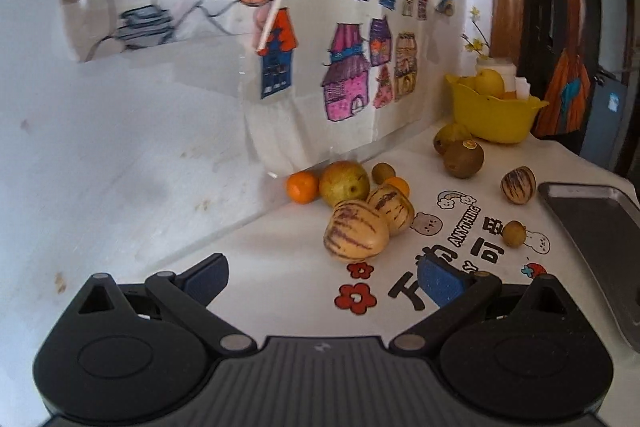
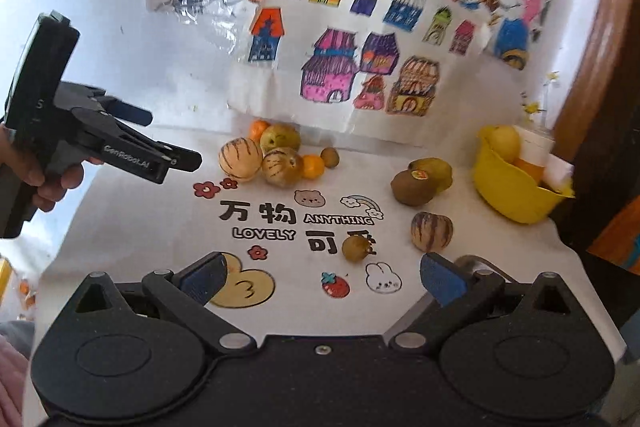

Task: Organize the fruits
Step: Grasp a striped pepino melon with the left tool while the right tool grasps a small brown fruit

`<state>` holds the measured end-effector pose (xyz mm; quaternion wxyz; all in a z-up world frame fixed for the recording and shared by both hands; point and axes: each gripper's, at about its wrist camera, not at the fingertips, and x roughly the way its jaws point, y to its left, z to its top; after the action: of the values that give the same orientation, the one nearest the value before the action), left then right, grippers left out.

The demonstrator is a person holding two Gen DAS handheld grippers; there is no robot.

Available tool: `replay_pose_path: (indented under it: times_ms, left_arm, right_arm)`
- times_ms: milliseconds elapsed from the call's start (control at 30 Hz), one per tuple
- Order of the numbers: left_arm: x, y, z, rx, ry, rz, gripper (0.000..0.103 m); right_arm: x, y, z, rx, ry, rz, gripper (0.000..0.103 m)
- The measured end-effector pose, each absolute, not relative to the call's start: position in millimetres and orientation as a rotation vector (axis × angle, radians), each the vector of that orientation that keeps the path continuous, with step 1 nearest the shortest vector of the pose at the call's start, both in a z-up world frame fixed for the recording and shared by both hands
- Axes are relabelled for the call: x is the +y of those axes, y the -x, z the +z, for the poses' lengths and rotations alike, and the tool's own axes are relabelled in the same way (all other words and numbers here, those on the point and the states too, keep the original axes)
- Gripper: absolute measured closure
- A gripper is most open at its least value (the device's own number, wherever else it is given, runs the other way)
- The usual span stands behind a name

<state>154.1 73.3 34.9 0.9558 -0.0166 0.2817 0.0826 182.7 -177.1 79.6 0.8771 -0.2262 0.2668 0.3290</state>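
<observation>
While jaws gape, striped melon (image 2: 432, 231) near mat edge (image 2: 560, 239).

Bare counter (image 2: 304, 267) ahead of right jaws; fruit cluster (image 2: 272, 157) blocks 12 o'clock, yellow bowl (image 2: 516, 203) 2 o'clock, left gripper (image 2: 176, 147) 10 o'clock.

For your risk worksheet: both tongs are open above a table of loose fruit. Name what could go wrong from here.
1. The striped melons touch the pear and oranges in a tight cluster; gripping one may roll the others.
2. The lone striped melon lies near the table edge and might roll off if nudged.
3. The yellow basket already looks full, so added fruit could spill.
</observation>
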Motion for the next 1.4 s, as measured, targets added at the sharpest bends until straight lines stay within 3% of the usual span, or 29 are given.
replay_pose_path:
  times_ms: [367,667,867,1067,1400]
  left_arm:
    - [71.0,-198.6,19.2,0.627,0.050,0.089,0.000]
    - [63.0,-228.2,12.8,0.653,0.037,0.061,0.004]
    - [63.4,-237.2,6.9,0.679,0.027,0.061,0.013]
    - [67.0,-243.6,3.9,0.681,0.016,0.121,0.018]
    - [74.7,-246.8,2.2,0.683,0.089,0.105,0.041]
  right_arm:
    - [-150.9,-244.1,42.1,0.680,0.468,0.725,0.002]
    - [-156.1,-286.0,15.3,0.777,0.316,0.677,0.018]
    - [-154.9,-294.9,5.2,0.794,0.260,0.680,0.026]
    - [-148.9,-298.2,-0.5,0.797,0.264,0.652,0.028]
    - [-147.0,-303.3,-6.2,0.790,0.228,0.632,0.045]
